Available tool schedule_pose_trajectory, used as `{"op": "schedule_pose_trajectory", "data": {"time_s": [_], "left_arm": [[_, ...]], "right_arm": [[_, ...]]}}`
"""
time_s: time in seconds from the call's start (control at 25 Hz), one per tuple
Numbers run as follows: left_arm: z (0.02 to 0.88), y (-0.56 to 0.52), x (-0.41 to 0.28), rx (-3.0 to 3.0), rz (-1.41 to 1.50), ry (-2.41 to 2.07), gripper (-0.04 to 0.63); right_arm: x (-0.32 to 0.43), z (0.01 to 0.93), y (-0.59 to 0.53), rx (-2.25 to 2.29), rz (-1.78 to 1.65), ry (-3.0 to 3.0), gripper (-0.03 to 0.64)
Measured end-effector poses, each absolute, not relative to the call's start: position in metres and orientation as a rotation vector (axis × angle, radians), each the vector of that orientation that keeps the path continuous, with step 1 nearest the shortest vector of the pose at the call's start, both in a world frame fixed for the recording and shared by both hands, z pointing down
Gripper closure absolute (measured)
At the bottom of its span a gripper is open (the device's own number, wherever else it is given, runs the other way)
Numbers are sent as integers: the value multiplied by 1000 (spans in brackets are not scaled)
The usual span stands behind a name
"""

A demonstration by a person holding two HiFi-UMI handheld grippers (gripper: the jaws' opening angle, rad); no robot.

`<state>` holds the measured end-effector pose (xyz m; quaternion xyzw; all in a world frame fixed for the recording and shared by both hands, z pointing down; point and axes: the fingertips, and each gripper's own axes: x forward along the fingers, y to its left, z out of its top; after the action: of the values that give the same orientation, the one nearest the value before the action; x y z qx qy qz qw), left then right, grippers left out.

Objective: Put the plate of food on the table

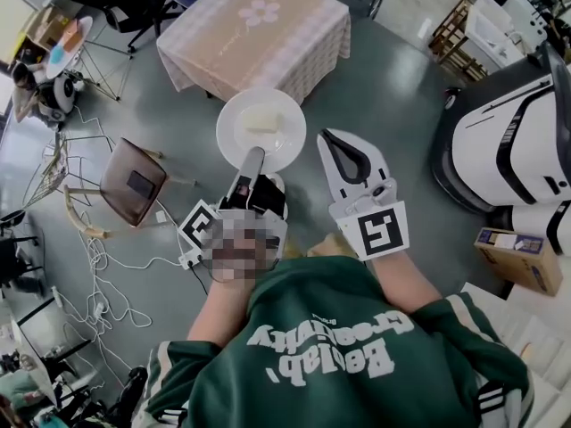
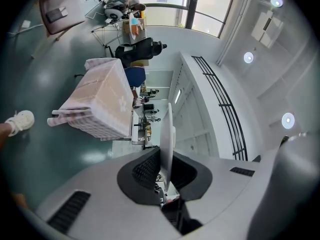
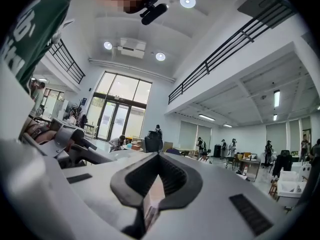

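Being clamped at its near rim by the left gripper (image 1: 252, 156), the plate (image 1: 234, 141) is held level over the floor, short of the table (image 1: 254, 34). One pale food slab (image 1: 264, 119) is carried on it, long axis across the head view. Right gripper (image 1: 332, 141) is closed on nothing, just beside the plate.

white print on your green sweatshirt (image 1: 339, 364), upside down in the head view: one word looks like "beolab", the other i can't make out. label print on the cardboard box (image 1: 517, 259) is too small to read.
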<state>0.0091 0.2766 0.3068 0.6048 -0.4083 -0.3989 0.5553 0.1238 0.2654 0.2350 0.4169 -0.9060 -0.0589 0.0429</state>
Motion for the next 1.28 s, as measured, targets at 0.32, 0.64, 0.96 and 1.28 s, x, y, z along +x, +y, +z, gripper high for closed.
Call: {"op": "schedule_pose_trajectory", "data": {"time_s": [0.32, 0.64, 0.96, 1.28], "left_arm": [[312, 213, -26, 1409, -913, -952, 566], [310, 151, -51, 1394, -892, -923, 566], [302, 107, -71, 1413, -882, -920, 566], [298, 69, -83, 1423, -879, -887, 566]], "right_arm": [[86, 239, 202, 1274, -148, -2745, 601], [59, 238, 143, 1297, -134, -2716, 601], [39, 231, 104, 1310, -147, -2699, 601], [20, 225, 73, 1318, -171, -2700, 601]]}}
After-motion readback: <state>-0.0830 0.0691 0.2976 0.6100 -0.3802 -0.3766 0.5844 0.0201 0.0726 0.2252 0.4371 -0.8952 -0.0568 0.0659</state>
